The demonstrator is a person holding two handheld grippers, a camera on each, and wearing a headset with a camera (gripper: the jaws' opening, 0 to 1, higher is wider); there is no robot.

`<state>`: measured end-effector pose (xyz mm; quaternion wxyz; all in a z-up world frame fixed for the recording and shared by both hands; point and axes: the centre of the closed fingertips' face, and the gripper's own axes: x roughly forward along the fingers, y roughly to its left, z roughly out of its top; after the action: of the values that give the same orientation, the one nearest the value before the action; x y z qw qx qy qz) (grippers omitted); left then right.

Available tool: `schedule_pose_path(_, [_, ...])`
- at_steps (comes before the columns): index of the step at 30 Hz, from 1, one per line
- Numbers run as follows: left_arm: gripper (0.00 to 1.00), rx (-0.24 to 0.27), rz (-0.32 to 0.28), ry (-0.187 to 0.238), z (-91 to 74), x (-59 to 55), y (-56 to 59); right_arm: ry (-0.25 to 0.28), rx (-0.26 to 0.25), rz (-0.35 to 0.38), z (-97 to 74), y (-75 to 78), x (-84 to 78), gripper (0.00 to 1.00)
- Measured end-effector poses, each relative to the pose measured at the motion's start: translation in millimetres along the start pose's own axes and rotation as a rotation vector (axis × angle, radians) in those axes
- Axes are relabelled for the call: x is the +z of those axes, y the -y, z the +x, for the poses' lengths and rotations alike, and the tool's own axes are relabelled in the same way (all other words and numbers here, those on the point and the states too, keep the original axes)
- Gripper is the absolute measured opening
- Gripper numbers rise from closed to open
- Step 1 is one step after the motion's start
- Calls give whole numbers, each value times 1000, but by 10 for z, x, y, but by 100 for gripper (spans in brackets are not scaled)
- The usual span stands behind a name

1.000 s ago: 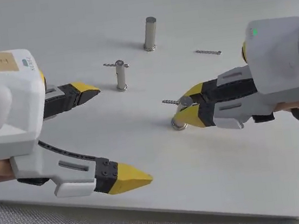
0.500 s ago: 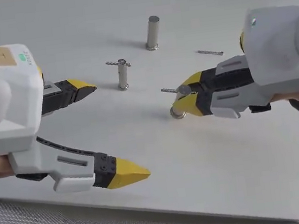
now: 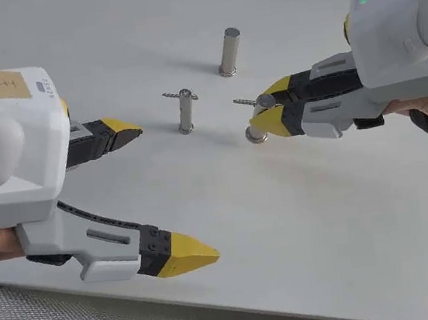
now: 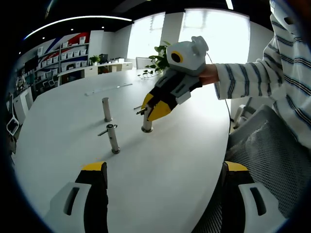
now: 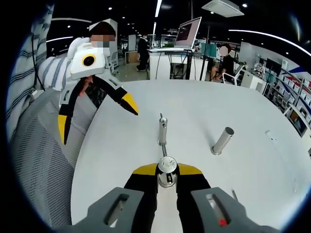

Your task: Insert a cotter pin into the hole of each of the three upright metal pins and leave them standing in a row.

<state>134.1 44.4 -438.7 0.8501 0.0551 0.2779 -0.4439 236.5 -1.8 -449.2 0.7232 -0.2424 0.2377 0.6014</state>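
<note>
Three metal pins stand on the table [image 3: 204, 208]: the far pin [image 3: 229, 51], the middle pin [image 3: 185, 113] with a cotter pin [image 3: 179, 95] through its head, and the near pin [image 3: 256, 130], clenched at its top by the right tool [image 3: 268, 110], a second cotter pin [image 3: 243, 102] poking out there. Since a second ago the right tool has brought the near pin away from the person, closer to the other two. The left tool [image 3: 177, 189] hangs released as before, jaws wide apart.
</note>
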Motion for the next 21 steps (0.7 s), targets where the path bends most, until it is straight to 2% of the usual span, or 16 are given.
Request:
schedule_pose_path(12, [97, 1, -10, -5, 4, -11, -38, -7, 10, 10, 92, 41, -28, 8])
schedule_pose_path(21, [97, -3, -14, -15, -8, -40, -55, 11, 18, 45, 135, 67, -42, 8])
